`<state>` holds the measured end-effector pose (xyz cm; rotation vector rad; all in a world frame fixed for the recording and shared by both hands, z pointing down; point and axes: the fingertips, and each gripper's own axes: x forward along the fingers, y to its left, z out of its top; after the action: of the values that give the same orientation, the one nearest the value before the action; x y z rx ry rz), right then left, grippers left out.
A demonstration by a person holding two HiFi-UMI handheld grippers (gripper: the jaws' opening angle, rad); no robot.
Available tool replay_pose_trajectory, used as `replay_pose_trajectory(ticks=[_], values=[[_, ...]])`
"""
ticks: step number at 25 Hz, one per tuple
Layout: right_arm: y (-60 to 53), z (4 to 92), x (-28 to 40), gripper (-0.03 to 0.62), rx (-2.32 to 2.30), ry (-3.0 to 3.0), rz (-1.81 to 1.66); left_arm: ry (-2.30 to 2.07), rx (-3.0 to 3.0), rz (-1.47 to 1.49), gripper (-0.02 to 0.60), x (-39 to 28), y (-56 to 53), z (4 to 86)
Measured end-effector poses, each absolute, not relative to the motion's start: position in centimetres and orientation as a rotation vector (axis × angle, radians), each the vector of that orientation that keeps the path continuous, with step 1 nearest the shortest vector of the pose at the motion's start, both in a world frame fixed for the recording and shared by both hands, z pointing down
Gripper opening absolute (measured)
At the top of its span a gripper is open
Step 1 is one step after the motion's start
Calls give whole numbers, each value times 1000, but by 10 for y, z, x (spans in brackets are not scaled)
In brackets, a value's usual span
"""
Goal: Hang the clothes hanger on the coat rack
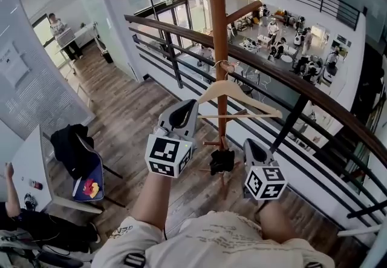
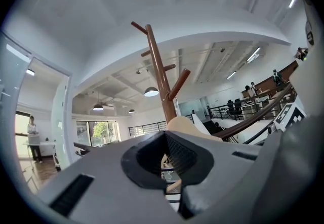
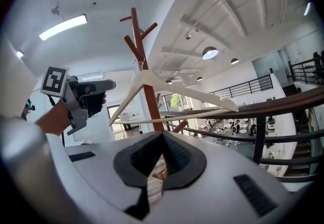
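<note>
Hanger (image 1: 251, 97) looks hooked on the coat rack (image 1: 216, 19) already, so the 2 grippers sit clear below it, with left gripper (image 1: 186, 109) and right gripper (image 1: 253, 147) both closed on nothing.

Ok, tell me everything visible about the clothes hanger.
The clothes hanger is pale and wood-looking, with two sloping shoulders, a thin straight crossbar and a slim hook on top. It hangs upright and roughly level, close against the brown coat rack pole, with its hook seemingly over a short peg. Nothing hangs on it.
</note>
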<state>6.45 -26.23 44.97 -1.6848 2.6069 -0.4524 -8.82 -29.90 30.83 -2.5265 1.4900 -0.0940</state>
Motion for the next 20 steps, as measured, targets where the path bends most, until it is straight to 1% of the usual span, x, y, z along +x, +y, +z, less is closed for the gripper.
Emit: replay_pose_trajectory(ticks=[7, 14, 20], values=[[-259, 451, 58, -2, -1663, 2630, -449, 1561, -2586, -137, 5, -83, -288, 355], [-258, 449, 63, -2, -1680, 2589, -419, 1582, -2676, -189, 5, -64, -284, 400], [-259, 453, 70, -2, -1709, 2567, -406, 1602, -2705, -145, 5, -52, -275, 419]])
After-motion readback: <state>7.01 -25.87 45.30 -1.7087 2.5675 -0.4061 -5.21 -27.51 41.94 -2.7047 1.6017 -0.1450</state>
